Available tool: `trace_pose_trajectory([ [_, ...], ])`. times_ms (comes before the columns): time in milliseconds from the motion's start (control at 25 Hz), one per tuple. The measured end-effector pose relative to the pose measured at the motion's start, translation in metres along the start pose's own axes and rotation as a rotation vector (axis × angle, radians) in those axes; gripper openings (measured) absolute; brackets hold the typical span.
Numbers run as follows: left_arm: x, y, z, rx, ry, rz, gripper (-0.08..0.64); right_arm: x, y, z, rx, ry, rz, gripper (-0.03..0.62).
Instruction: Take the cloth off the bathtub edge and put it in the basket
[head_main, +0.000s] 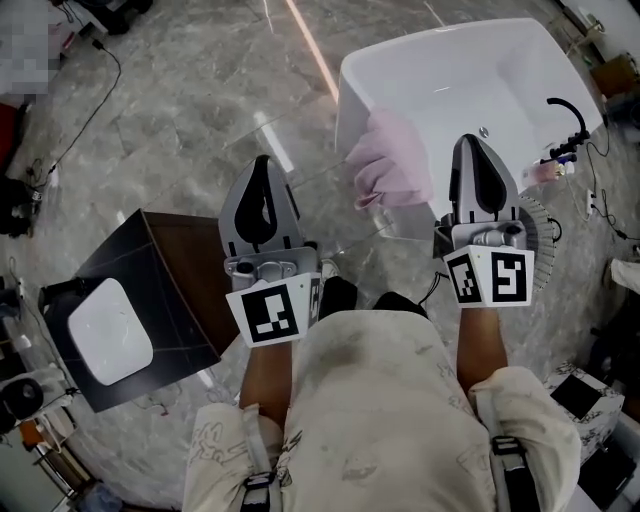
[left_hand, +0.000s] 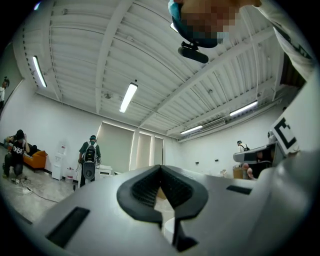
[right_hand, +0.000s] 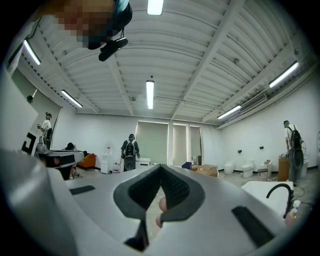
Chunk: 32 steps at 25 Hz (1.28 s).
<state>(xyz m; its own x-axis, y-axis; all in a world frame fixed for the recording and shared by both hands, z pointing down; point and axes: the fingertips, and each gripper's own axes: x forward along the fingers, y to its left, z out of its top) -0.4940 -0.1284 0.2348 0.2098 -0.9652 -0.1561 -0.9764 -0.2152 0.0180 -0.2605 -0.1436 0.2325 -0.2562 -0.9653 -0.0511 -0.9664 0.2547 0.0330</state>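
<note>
Both closed, empty: left claw (head_main: 263, 172), right claw (head_main: 474, 152) | cloth (head_main: 385, 165) draped on tub (head_main: 347, 88) rim | risk: nudging cloth into tub with unopened jaws

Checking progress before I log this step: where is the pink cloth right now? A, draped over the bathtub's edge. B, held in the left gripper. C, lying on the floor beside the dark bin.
A: the pink cloth hangs over the near edge of the white bathtub, with no gripper on it.

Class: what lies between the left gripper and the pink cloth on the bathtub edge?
Nothing but bare grey floor separates the left gripper from the pink cloth; the head view shows it.
</note>
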Motion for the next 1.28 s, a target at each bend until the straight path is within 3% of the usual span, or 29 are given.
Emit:
trace_pose_trajectory([
  [360, 0.038, 0.000, -0.020, -0.011, 0.019, -0.063, 0.003, 0.019, -0.013, -0.007, 0.000, 0.008, -0.064, -0.011],
  [760, 0.097, -0.038, -0.052, 0.008, 0.027, -0.109, 0.003, 0.050, -0.069, -0.063, 0.039, 0.076, -0.083, -0.011],
  [1080, 0.159, -0.084, -0.117, 0.033, 0.088, -0.139, 0.003, 0.098, -0.117, -0.128, 0.063, 0.183, -0.039, -0.011],
  [1280, 0.185, -0.104, -0.168, 0.029, 0.181, -0.147, 0.003, 0.120, -0.131, -0.179, 0.083, 0.274, -0.002, -0.011],
])
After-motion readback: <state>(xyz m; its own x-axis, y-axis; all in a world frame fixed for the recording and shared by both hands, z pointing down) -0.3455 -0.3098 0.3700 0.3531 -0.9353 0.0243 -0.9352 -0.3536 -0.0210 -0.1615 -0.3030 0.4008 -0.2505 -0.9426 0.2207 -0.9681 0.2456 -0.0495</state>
